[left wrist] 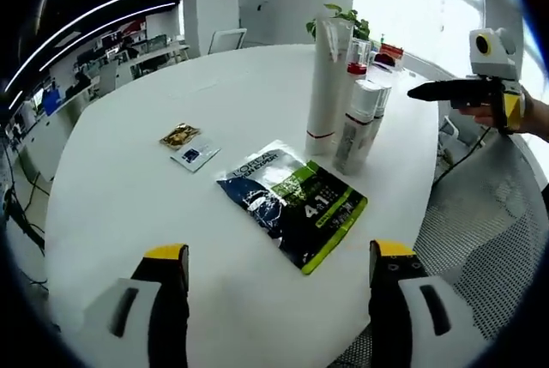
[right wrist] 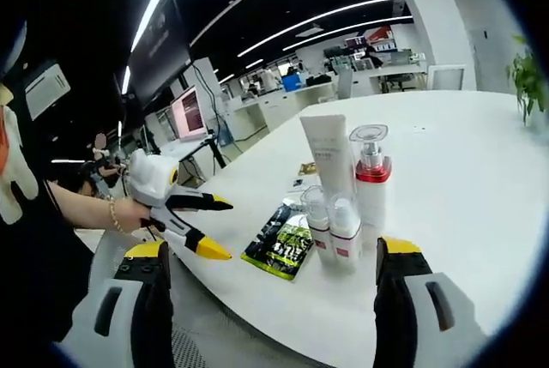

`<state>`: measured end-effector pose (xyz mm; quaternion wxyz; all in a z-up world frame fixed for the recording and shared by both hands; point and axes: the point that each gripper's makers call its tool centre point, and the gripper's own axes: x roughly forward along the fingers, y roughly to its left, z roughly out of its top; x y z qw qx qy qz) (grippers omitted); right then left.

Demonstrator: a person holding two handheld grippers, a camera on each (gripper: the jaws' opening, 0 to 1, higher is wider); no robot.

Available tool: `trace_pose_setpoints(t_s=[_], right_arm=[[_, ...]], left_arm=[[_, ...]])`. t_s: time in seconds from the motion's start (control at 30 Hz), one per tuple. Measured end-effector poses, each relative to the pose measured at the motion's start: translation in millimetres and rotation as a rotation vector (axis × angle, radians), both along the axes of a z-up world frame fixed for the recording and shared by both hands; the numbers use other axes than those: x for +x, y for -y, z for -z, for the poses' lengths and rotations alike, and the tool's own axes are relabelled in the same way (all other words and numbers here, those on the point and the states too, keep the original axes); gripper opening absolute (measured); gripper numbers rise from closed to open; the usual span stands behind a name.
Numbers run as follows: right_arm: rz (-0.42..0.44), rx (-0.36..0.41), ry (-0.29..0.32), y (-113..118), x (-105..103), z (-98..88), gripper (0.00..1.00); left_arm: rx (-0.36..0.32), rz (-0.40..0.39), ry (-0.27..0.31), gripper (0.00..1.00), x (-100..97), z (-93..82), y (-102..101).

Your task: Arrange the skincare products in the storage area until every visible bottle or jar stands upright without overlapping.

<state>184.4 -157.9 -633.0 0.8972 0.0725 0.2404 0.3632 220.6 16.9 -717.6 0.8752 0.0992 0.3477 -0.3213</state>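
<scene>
- In the left gripper view a cluster of skincare containers stands upright on the round white desk (left wrist: 129, 205) toward 1 o'clock: a tall white tube with a red band at its base (left wrist: 326, 85), a white pump bottle with a red collar (left wrist: 354, 72) behind it, and two slim white bottles with clear caps (left wrist: 358, 123) leaning close together just beside the tube.
- In the right gripper view the same group sits near centre: tall white tube (right wrist: 326, 158), clear-topped bottle with red collar (right wrist: 371, 179), and the two small clear-capped bottles (right wrist: 333, 226) in front, touching one another.
- A flat dark blue and green sachet pack (left wrist: 296, 201) lies on the desk at 6 o'clock of the cluster; in the right gripper view it lies at 9 o'clock of the bottles (right wrist: 281, 248).
- Two small sachets, one gold (left wrist: 180, 135) and one white-blue (left wrist: 194, 155), lie well apart toward 9 o'clock.
- The left gripper (left wrist: 279, 286) is spread wide, grasping nothing; in the right gripper view it hovers at the desk edge (right wrist: 219, 226), held by a hand (right wrist: 129, 212).
- The right gripper (right wrist: 270, 286) is released, jaws wide; in the left gripper view it hangs at 3 o'clock of the bottles (left wrist: 420, 91).
- A green potted plant (left wrist: 343, 21) stands behind the cluster.
</scene>
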Motion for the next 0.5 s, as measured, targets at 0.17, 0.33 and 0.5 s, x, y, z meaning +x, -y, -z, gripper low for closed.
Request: trace_pose_setpoints(t_s=[0.17, 0.33, 0.5], right_arm=[[-0.009, 0.000, 0.001, -1, -1, -0.2, 0.99], [-0.018, 0.001, -0.001, -3, -1, 0.5, 0.99], [-0.033, -0.002, -0.001, -5, -3, 0.7, 0.99]], left_arm=[[-0.028, -0.032, 0.011, 0.89, -9.9, -15.3, -10], [-0.047, -0.059, 0.025, 0.94, -17.8, -24.2, -16], [-0.085, -0.084, 0.034, 0.99, -25.1, -32.0, -22]])
